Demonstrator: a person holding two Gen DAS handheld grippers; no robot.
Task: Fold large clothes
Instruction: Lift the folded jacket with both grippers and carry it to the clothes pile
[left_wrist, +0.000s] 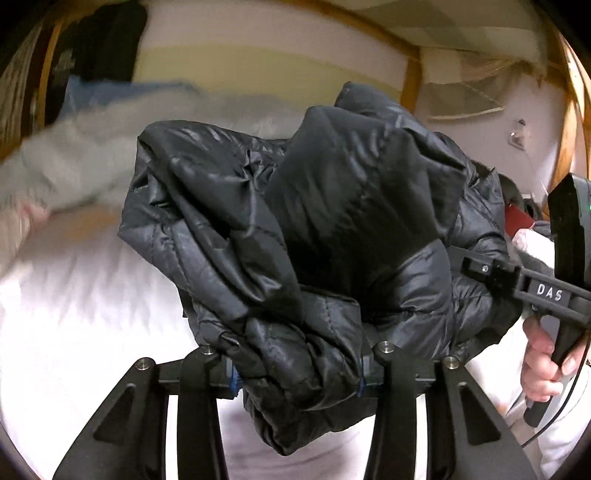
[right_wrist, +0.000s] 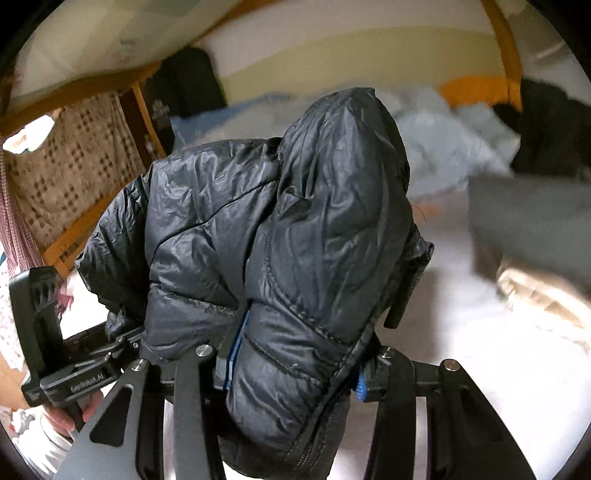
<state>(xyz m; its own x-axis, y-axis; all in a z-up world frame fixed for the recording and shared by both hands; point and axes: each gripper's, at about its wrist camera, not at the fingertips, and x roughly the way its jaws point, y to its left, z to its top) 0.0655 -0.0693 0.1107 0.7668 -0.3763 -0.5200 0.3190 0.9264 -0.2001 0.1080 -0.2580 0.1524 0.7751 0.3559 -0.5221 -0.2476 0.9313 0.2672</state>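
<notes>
Jacket (left_wrist: 295, 236) hangs bunched over white bed (left_wrist: 74, 332), wood-framed walls (left_wrist: 410, 77).

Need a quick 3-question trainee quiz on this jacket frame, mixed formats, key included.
1. True or false: the black quilted puffer jacket lies flat on the white bed sheet.
2. Which grippers clamp it? A) left gripper only B) right gripper only C) both
3. Fill in: behind the jacket lies a crumpled light ____ fabric.

Key: 1 false, it is bunched and lifted; 2 C; 3 blue.

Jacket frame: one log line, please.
black puffer jacket | left gripper shut on it | right gripper shut on it | lifted above white bed
</notes>
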